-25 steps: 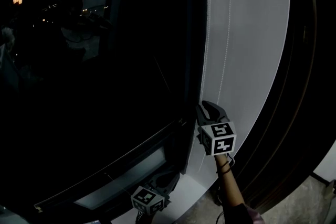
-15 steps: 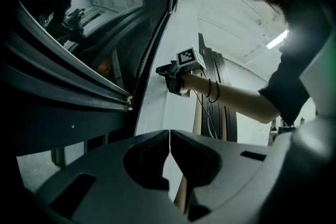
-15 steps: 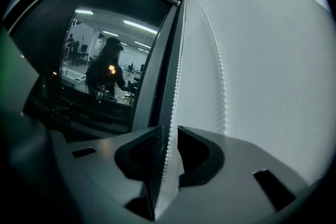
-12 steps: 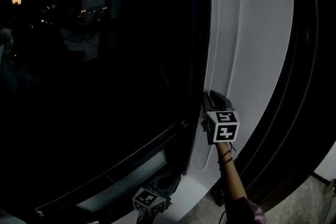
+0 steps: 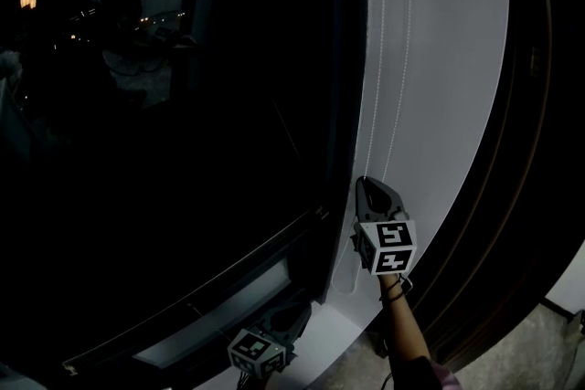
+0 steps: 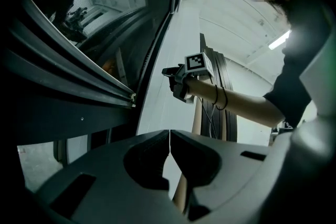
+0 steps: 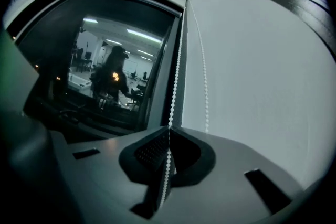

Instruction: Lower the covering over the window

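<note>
The right tongs are clamped on one strand of the white beaded pull chain, which runs up from the pads along the edge of the dark window frame. The chain's second strand hangs free just beside it against the white wall. The left tongs, low by the window's bottom edge, are pressed together, empty. The black window glass reflects a lit room; the covering itself cannot be made out.
</note>
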